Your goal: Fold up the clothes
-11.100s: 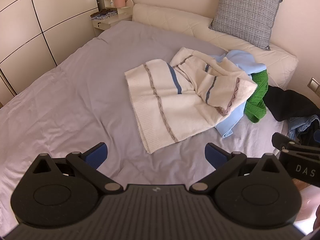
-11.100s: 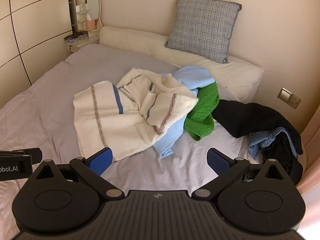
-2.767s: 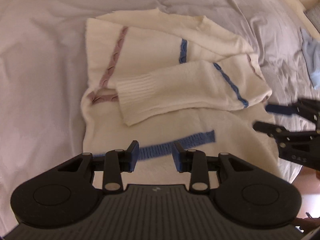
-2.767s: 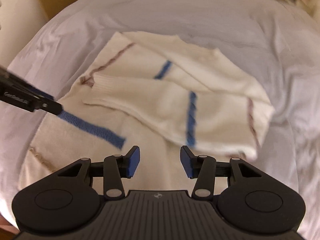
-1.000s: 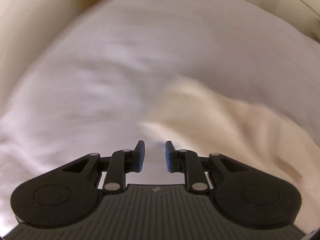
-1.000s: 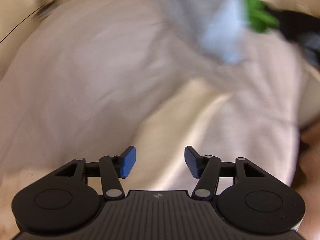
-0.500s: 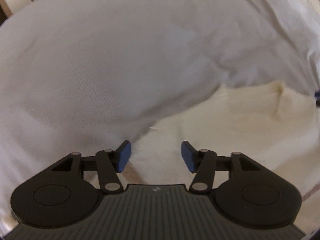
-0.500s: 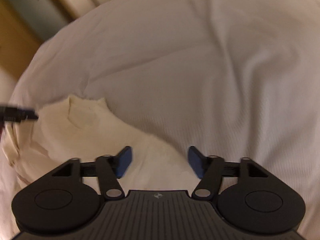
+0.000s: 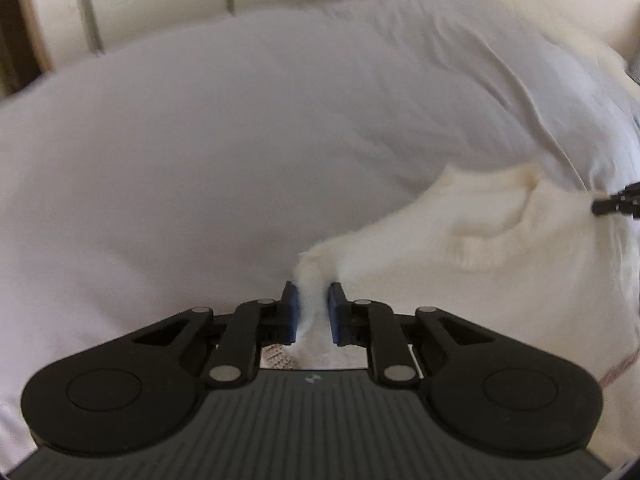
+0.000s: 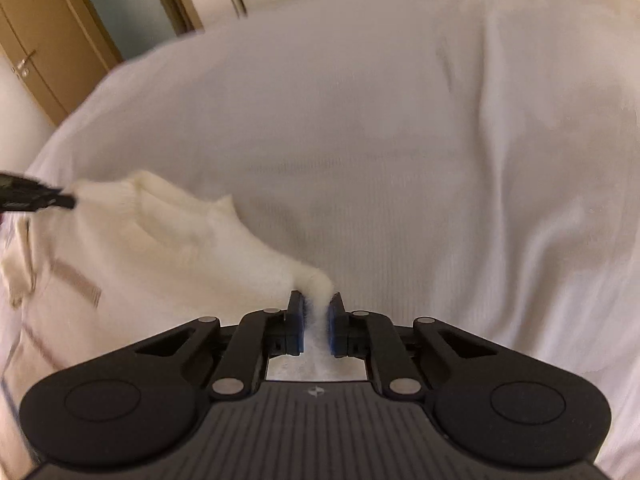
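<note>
Both tongs, left and right, pinch cream sweater corners over the pale bedsheet.

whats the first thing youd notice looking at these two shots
Each tool is shut on a pinch of the cream sweater: the left tool at the near bottom of its view, the right tool likewise. The sweater's neckline sags between them over the pale bedsheet.
</note>
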A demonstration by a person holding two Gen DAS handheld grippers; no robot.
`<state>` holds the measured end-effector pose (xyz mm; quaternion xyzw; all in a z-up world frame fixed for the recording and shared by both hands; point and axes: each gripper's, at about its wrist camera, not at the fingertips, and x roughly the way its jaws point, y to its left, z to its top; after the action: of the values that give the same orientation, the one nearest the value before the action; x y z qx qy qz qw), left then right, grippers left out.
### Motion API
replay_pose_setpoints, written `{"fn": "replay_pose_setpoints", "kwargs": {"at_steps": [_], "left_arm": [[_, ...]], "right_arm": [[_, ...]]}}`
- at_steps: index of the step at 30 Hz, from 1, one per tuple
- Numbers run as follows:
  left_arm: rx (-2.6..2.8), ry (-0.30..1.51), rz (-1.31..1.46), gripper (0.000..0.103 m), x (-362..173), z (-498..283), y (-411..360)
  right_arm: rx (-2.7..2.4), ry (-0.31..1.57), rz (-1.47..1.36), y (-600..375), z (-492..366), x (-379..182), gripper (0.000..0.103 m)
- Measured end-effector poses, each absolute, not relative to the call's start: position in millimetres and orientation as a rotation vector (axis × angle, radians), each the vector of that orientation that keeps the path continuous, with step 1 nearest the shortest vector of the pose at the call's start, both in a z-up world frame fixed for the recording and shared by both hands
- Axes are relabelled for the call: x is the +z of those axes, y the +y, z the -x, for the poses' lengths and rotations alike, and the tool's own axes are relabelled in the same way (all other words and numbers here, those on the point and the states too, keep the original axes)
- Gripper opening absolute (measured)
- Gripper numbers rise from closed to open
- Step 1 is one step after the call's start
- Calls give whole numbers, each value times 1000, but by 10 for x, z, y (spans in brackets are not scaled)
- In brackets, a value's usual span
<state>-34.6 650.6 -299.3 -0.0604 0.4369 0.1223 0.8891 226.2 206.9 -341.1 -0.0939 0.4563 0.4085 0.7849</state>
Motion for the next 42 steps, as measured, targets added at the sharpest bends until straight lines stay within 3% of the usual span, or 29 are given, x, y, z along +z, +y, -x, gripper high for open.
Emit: {"fn": "replay_pose_setpoints", "kwargs": {"at_steps": [4, 7, 9, 10, 12, 14, 15, 20, 25, 28, 33, 38, 40, 42], "left_arm": [[389, 943, 171, 17, -3214, 330, 6713], [520, 1051, 220, 39, -3611, 156, 6842], [565, 1049, 245, 41, -3686, 160, 6838], [576, 1020, 265, 40, -3621, 230, 6813], [583, 943, 301, 43, -3415, 478, 6747], [593, 879, 337, 49, -3171, 840, 6657], [594, 863, 364, 49, -3076, 1041, 6599], [589, 936, 569, 49, -3099, 2092, 6032], [570, 1057, 795, 49, -3322, 3080, 5375], [556, 1127, 932, 49, -3456, 3674, 4981], [587, 1153, 1030, 51, -3737, 4162, 4578], [629, 1024, 1103, 66, -3853, 4370, 4456], [646, 969, 1129, 66, -3890, 4449, 4412], [652, 942, 1139, 58, -3900, 4483, 4372]], "right_arm": [[878, 894, 216, 2513, -2464, -3281, 10], [843, 880, 296, 2962, -2508, -3519, 13], [781, 918, 348, 3166, -2491, -3700, 23], [743, 940, 374, 3256, -2476, -3781, 39], [690, 915, 361, 3215, -2370, -3747, 50], [665, 899, 275, 2958, -2271, -3573, 69], [657, 896, 222, 2791, -2221, -3475, 71], [638, 1078, -121, 1710, -1666, -3272, 72], [546, 1382, -349, 712, -531, -3554, 72], [460, 1474, -455, 351, 138, -3699, 72], [475, 1536, -431, 187, 664, -3853, 72], [574, 1564, -324, 248, 856, -3938, 71], [621, 1564, -276, 271, 906, -3954, 71], [648, 1563, -273, 238, 933, -3964, 70]]}}
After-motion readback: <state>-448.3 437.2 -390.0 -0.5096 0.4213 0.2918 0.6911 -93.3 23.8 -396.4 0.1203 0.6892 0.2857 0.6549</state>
